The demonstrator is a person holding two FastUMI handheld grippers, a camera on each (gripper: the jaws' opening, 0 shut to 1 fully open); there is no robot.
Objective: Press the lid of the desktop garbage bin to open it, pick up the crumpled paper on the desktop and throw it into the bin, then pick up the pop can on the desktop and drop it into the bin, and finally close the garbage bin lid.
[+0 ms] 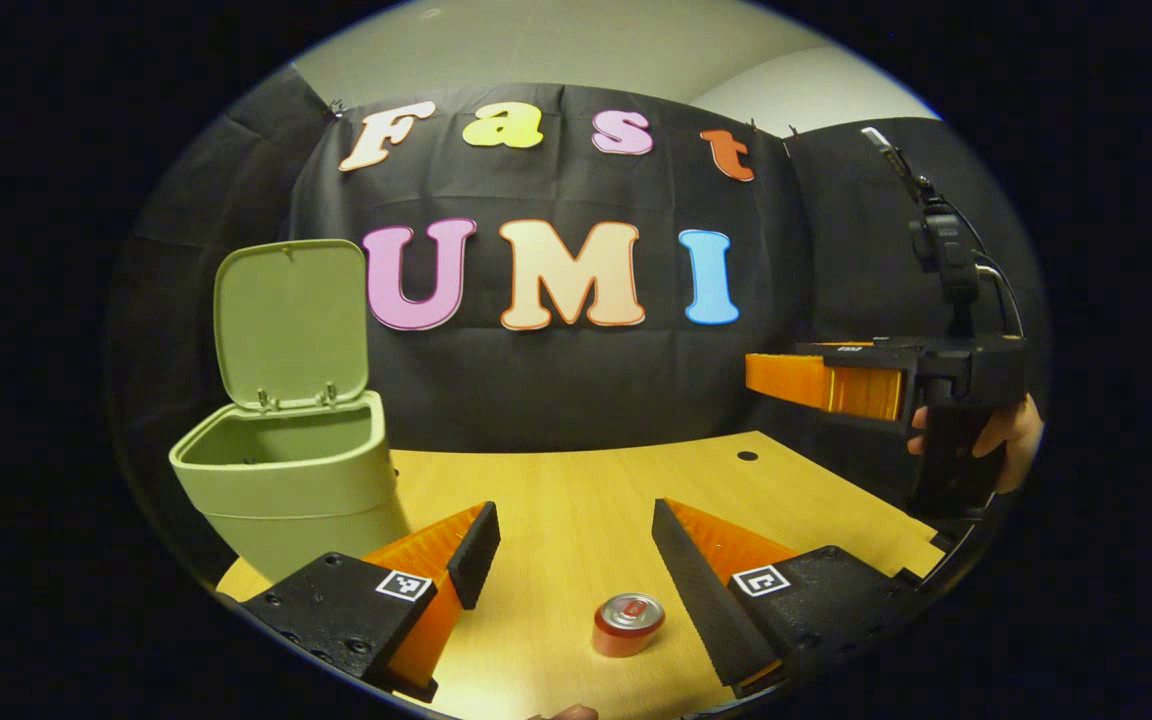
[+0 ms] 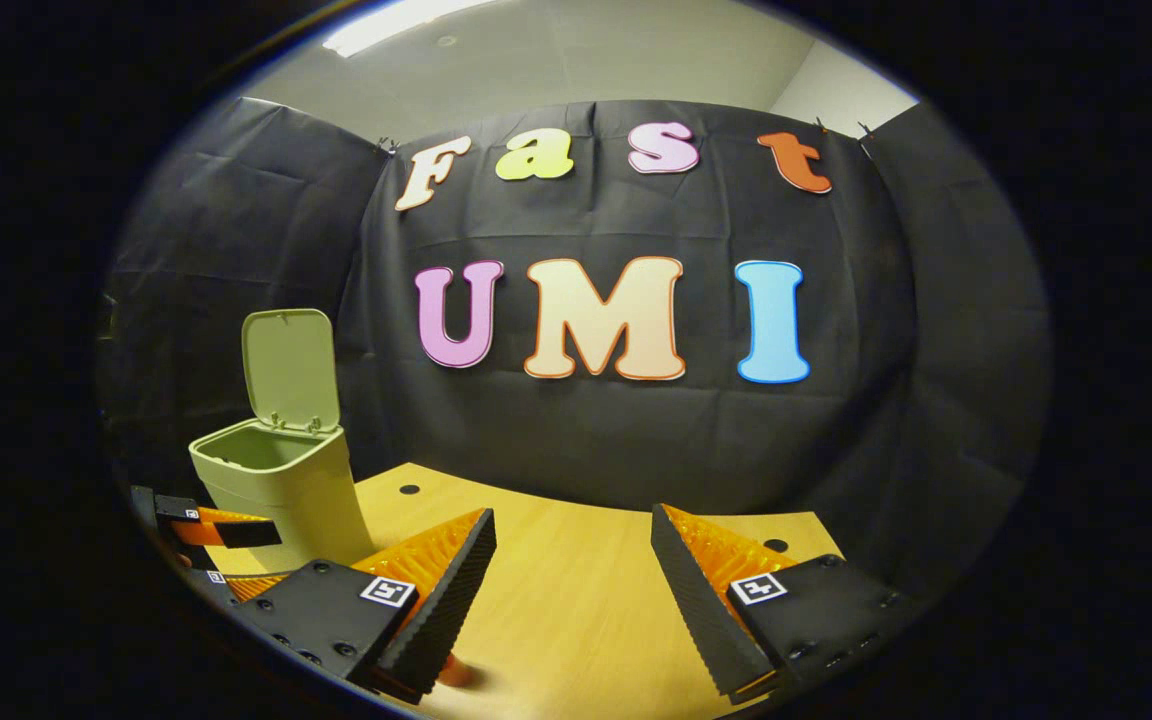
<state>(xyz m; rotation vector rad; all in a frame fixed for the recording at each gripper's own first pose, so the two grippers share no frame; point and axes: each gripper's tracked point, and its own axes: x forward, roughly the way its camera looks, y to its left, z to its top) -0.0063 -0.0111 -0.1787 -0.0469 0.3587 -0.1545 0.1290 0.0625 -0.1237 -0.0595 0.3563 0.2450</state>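
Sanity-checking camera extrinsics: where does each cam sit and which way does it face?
Left gripper view: rides the left gripper, facing the booth wall across the wooden desktop; own open fingers low over the pop can; right gripper and its holder's hand at far right.
Right gripper view: rides the right gripper, same heading; own open fingers, the left gripper beside the bin.
Shared: green garbage bin with raised lid, desktop.

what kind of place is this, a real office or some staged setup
Likely a staged recording booth, not a real office: black cloth walls close off a bare light wooden desktop, set with just a pale green plastic bin, lid up, and a red pop can.
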